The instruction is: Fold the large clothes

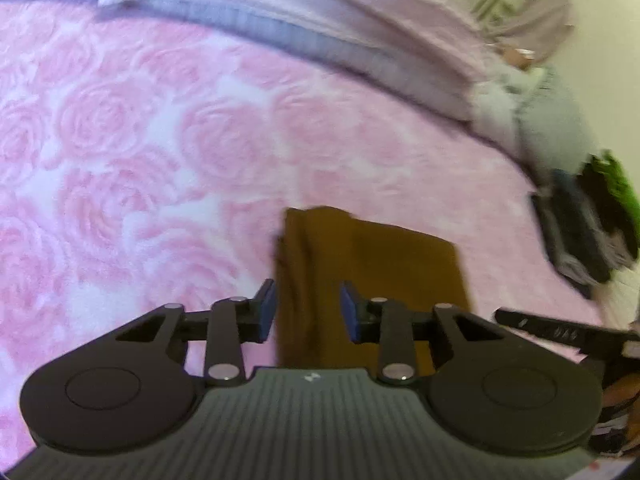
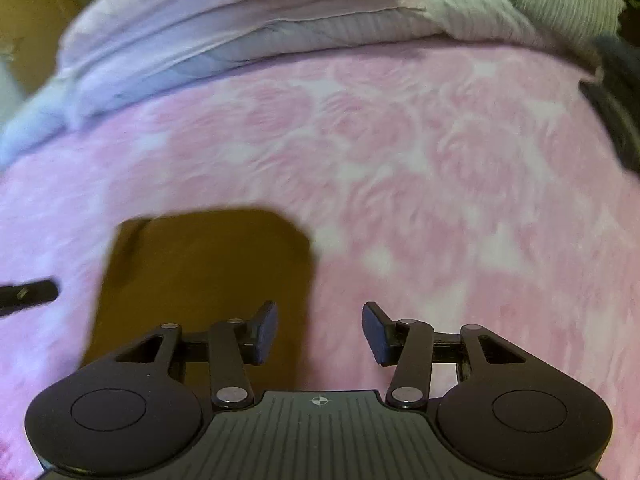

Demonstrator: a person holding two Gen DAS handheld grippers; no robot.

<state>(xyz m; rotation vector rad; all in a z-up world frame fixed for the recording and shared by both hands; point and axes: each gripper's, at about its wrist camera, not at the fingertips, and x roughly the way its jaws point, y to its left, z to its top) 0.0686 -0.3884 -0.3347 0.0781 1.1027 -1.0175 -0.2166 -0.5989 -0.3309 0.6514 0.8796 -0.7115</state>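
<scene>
Fingers [image 1: 267, 312] apart above brown cloth [image 1: 372, 264]

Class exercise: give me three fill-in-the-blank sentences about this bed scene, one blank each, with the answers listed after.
1. The folded garment is ____ in colour.
2. It lies on a blanket patterned with ____.
3. The left tool has nothing between its pads, so its jaws are ____.

Answers: brown; roses; open

Left gripper [image 1: 307, 308]: matte black linkage arms, triangular cut-outs, round black discs each side, silver pivot screws, dark blue pads [image 1: 267, 310], grey ribbed base plate with small white mark at centre.

Right gripper [image 2: 320, 332]: same build; pads [image 2: 266, 330] dark blue, base plate bearing crosshair mark.
</scene>
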